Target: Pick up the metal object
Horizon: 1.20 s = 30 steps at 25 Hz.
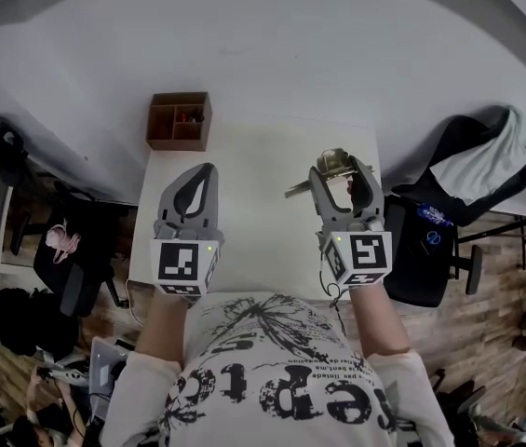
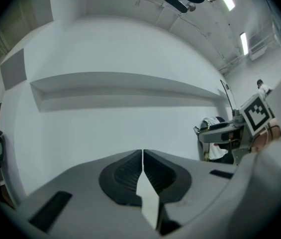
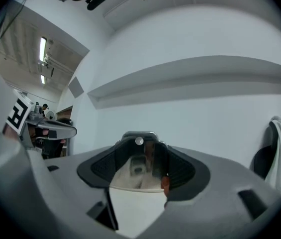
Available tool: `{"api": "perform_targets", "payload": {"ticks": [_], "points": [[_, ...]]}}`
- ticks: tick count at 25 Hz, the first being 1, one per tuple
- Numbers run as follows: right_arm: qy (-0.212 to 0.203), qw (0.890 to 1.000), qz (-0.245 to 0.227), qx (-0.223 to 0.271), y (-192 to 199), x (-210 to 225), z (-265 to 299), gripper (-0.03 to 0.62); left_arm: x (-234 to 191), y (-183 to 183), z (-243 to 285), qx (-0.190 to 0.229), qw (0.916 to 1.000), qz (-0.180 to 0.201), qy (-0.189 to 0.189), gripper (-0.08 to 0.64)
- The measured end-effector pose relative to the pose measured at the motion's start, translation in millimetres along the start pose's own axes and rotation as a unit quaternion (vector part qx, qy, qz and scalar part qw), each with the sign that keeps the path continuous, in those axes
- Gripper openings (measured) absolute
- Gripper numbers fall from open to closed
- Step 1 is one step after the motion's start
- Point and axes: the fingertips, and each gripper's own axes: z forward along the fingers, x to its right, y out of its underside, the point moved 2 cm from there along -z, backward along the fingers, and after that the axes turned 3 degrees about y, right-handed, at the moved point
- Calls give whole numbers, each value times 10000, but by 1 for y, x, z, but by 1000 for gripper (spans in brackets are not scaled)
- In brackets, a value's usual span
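A white bench [image 1: 263, 240] is seen from above, set against a white wall. Off its left edge, a black office chair [image 1: 74, 254] is parked on the floor. A brown wooden box [image 1: 179, 120] w/ several compartments is placed at the bench's back-left corner. Nearer the person, the left hand-held gripper [image 1: 209, 171] is held over the bench's left part. In the left gripper view, its jaws are pressed together w/ nothing between them. Just to the right, the right hand-held gripper [image 1: 342, 169] is clamped on the metal object [image 1: 335, 161], a shiny piece held over the bench's right part. In the right gripper view, the metal object [image 3: 139, 161] is seen between the dark ribbed pads. At far right, a dark chair [image 1: 453, 147] is draped w/ a pale garment [image 1: 500, 152].
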Motion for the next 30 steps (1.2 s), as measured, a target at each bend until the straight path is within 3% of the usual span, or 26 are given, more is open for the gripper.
{"api": "perform_targets", "payload": {"ticks": [30], "points": [[-42, 9999, -141, 74, 1, 0, 9, 279, 3, 0, 8, 4, 10000, -30, -58, 12]]}}
